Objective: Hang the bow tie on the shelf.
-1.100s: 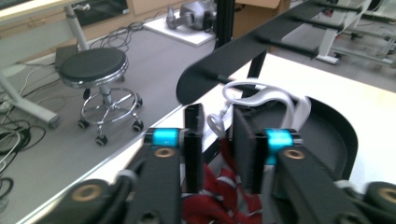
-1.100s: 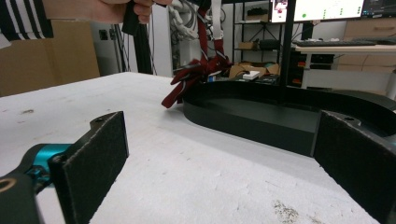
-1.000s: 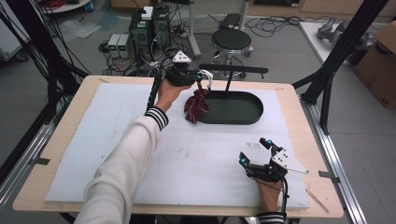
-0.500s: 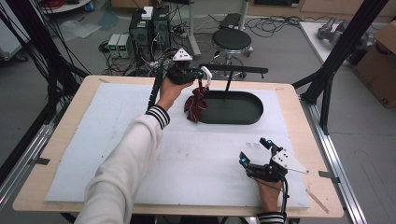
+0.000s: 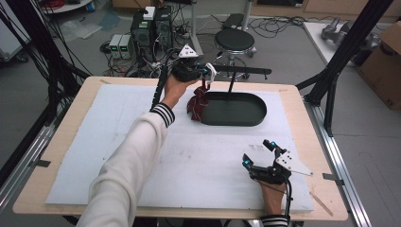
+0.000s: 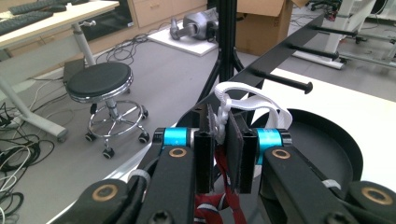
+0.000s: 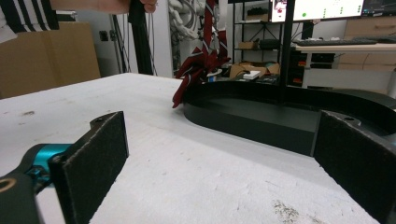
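Left gripper (image 5: 206, 74) raised over the far end of the tabletop (image 5: 71, 137), jaws clamped on the white loop (image 6: 247, 100) of a dark red cloth (image 5: 196, 105). Cloth hangs down, its lower folds draped over the near-left rim of the black oval tray (image 5: 236, 111). Right gripper (image 5: 259, 152) rests near the front right, jaws wide apart, holding nothing.

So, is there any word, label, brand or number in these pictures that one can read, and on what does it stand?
No text can be read.
Monitor behind the table, seen in the right gripper view: coloured marks on its screen, too small and blurred to read.
Boxes under the desk: blurred, no lettering to make out.
Dark red cloth held by the left tongs: stripes, no writing.
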The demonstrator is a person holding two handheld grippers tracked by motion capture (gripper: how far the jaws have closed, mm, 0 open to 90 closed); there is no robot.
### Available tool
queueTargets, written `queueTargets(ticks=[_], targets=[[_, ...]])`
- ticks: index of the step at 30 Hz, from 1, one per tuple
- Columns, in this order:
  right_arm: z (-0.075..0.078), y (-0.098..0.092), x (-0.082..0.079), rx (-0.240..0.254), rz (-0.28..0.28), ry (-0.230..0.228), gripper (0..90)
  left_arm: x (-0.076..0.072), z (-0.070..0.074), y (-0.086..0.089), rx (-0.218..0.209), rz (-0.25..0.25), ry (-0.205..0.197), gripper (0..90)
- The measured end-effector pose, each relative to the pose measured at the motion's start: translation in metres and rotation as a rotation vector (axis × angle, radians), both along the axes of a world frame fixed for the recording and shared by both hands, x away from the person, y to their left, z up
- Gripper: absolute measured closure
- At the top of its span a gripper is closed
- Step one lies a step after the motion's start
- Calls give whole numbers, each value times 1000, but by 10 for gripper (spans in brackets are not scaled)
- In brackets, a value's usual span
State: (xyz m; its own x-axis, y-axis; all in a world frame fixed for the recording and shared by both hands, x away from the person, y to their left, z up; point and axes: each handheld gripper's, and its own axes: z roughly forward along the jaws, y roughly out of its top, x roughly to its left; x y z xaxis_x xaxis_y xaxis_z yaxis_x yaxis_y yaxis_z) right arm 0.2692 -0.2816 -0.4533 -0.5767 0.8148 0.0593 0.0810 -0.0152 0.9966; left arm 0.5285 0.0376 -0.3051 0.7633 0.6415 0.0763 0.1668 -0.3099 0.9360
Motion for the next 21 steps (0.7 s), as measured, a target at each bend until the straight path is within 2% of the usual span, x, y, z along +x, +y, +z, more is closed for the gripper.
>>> queueTargets(ticks=[21], targets=[[0, 1, 0, -4, 1, 2, 29, -1, -14, -1, 53, 38, 36, 801]])
